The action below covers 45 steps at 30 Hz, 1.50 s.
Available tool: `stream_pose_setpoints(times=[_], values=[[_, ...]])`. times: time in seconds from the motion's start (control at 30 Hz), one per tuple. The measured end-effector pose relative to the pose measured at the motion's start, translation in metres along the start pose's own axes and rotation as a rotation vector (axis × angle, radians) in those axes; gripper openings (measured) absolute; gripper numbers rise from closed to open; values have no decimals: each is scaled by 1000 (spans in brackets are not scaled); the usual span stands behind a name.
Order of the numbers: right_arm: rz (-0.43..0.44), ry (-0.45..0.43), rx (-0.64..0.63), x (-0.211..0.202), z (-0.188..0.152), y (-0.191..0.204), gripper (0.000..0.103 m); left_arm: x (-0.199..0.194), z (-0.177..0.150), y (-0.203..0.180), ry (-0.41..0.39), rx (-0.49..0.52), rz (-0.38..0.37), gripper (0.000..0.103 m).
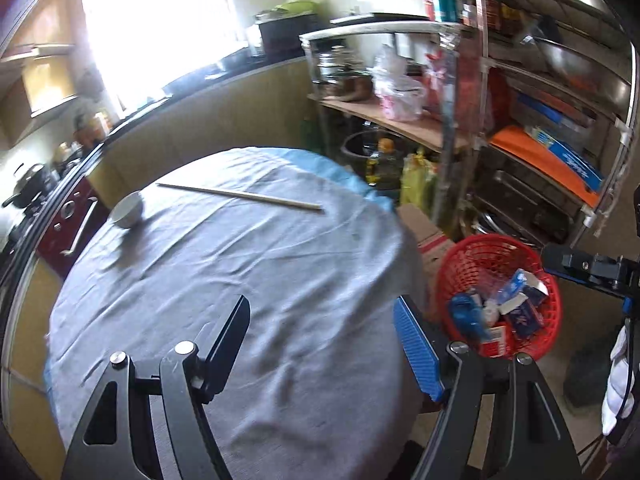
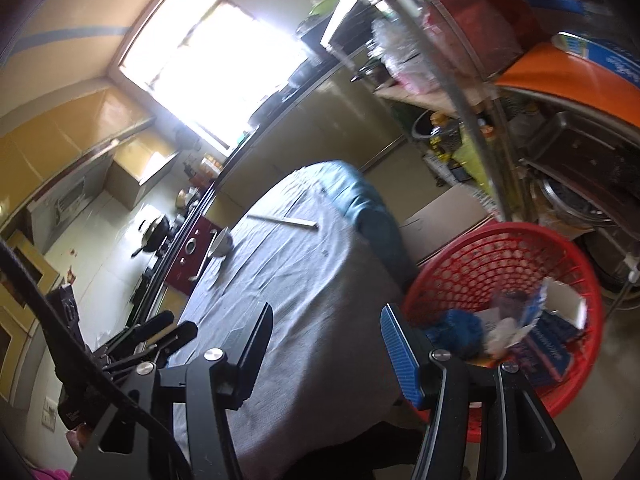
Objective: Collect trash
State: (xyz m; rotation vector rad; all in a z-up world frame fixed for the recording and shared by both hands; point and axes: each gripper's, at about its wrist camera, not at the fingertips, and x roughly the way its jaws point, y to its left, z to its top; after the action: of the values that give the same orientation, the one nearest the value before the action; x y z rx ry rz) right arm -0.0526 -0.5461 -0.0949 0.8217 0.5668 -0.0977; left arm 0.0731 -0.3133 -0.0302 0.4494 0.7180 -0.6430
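A red plastic basket point(image 1: 452, 256) stands on the floor to the right of the table, holding blue and white cartons and crumpled wrappers point(image 1: 516, 304). My left gripper point(image 1: 320, 316) hovers open over the grey tablecloth point(image 1: 240, 272) near the table's right edge, with nothing between its jaws. In the right wrist view the basket point(image 2: 500, 232) and its trash point(image 2: 520, 328) lie just right of my right gripper point(image 2: 326, 324). Its jaws stand apart and empty over the cloth's edge point(image 2: 304, 272). A small metal bowl point(image 1: 127, 210) point(image 2: 222, 243) and a long thin stick point(image 1: 240, 196) point(image 2: 284, 221) lie at the table's far side.
A cardboard box point(image 1: 424, 232) point(image 2: 444, 216) sits between table and basket. Metal shelves point(image 1: 520, 120) packed with bags, bottles and pans stand behind it. A kitchen counter with a stove and pan point(image 2: 154, 232) runs along the left. A white-gloved hand point(image 1: 618, 380) shows at the right edge.
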Motion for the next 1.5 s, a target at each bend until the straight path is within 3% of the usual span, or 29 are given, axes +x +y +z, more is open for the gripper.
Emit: stream_pose_setpoints(times=[0.57,1.03,1.27,1.5], values=[[88,108,-293,44,-34,126,60,-65,-53,105,-52,-229,225,75],[228,146,-570,54,-84,247,61,-136,-113,177,-65,-473,422,75],[288,130,-663,36,-112,282,62,-168,-130,187,-110,-526,505,75],[313,112,-667,20,-124,291,64,-190,-134,183,-145,-515,539,75]])
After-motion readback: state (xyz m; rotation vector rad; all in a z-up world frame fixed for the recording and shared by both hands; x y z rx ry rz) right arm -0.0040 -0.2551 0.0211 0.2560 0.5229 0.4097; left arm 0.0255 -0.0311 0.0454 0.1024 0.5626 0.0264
